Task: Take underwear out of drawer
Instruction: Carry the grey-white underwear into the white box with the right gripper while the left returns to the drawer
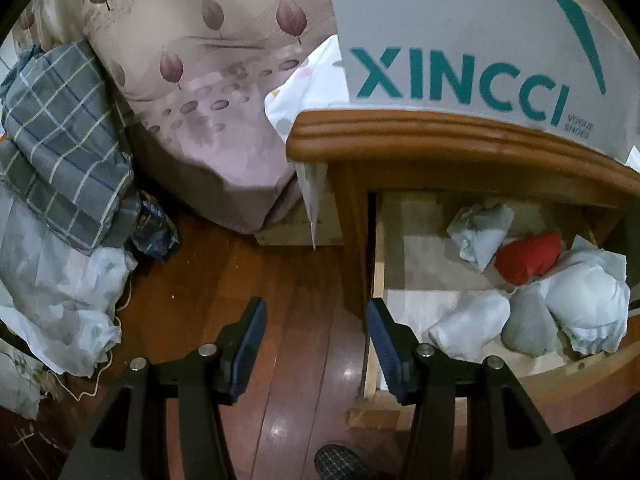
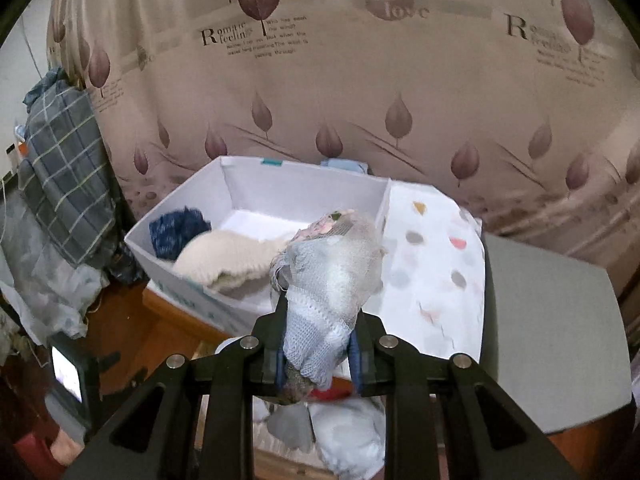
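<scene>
Right wrist view has my right gripper (image 2: 318,344) nearly closed, its blue pads pinching a rolled pair of underwear (image 2: 332,272), pale blue knit with a gauzy lace layer and a bit of floral trim at the far end. The bundle sticks up past the fingertips, raised above the drawer, whose white and grey bundles (image 2: 344,436) show below the jaws. Just beyond it stands an open white shoebox (image 2: 244,184) on the nightstand top, holding a cream knit piece (image 2: 228,258) and a dark blue one (image 2: 178,230); a dotted white cloth (image 2: 432,264) lies beside the box, and a grey lid (image 2: 552,336) sits to the right. Behind all this hangs leaf-printed bedding (image 2: 360,92). In the left wrist view, my left gripper (image 1: 316,344) stands about half open with nothing between its fingers, poised over the wooden floor (image 1: 248,280) beside the open drawer (image 1: 376,248). Inside the drawer lie more rolled underwear: a pale blue one (image 1: 480,236), a red one (image 1: 528,256), a grey one (image 1: 528,324) and white ones (image 1: 468,324). A plaid quilt (image 1: 60,140) is heaped at the far left.
</scene>
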Demonstrator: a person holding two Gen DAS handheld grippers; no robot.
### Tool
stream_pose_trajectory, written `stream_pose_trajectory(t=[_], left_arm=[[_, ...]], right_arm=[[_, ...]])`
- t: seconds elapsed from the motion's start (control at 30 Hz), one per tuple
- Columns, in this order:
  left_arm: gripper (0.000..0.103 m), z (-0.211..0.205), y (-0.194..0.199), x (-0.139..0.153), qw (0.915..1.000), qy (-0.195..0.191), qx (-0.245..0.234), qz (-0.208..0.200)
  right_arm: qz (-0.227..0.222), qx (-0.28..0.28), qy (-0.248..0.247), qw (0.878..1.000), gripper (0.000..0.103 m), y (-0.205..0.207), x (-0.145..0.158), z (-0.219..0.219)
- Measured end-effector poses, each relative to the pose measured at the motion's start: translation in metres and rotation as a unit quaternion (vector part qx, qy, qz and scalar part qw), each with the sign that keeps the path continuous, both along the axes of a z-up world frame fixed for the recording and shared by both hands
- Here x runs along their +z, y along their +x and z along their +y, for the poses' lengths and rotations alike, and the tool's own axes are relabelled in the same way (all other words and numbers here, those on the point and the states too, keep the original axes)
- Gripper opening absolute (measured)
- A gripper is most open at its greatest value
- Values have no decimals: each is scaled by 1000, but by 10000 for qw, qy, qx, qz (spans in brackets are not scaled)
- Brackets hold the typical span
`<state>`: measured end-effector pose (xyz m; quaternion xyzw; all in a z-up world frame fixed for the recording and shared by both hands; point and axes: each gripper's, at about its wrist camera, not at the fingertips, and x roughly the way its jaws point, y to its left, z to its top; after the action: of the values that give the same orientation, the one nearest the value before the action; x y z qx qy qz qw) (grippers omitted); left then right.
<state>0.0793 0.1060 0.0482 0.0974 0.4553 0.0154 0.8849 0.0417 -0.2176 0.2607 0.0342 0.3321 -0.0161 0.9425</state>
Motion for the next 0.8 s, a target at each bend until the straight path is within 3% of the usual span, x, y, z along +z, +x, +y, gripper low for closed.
stream_pose_trajectory(t=[0.67, 0.8], left_arm=[[53, -4, -5, -8, 9998, -218, 32, -30], [53, 4, -4, -8, 9989, -433, 151, -5]], right_arm=[[597, 165, -162, 9979, 22, 97, -37, 24], [731, 146, -222, 9970, 23, 107, -49, 26]])
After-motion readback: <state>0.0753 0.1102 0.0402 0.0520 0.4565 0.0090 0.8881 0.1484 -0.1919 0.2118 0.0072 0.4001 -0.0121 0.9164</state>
